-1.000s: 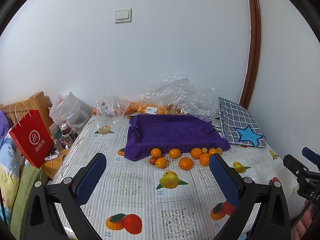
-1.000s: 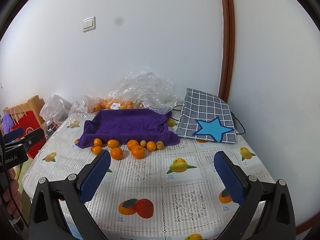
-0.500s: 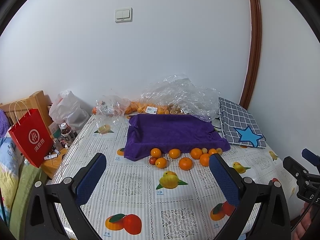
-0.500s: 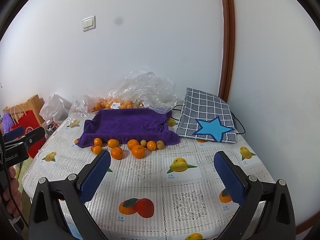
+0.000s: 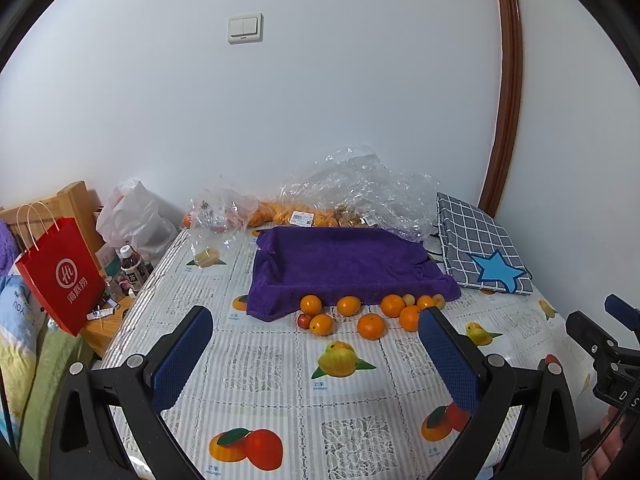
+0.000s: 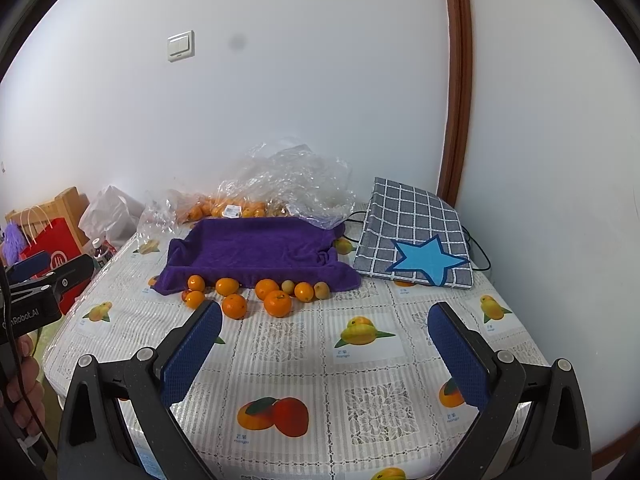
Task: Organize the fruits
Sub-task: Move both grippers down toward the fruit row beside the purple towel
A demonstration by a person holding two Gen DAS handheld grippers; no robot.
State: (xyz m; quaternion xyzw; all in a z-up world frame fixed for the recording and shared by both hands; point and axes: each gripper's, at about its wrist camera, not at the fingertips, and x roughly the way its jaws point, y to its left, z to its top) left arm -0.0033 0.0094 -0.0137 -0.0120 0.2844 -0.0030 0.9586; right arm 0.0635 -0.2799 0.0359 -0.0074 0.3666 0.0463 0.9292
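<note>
Comparing against the views a second earlier shows almost no change: the table (image 5: 280, 364) fills the lower frame as before, and the purple tray (image 5: 344, 264) sits mid-frame with nothing in it. Loose oranges (image 5: 370, 326) line its near edge at centre, untouched. Left gripper (image 5: 316, 352) and right gripper (image 6: 324, 350) hover low in frame, both spread and empty, so sorting appears not yet begun.
</note>
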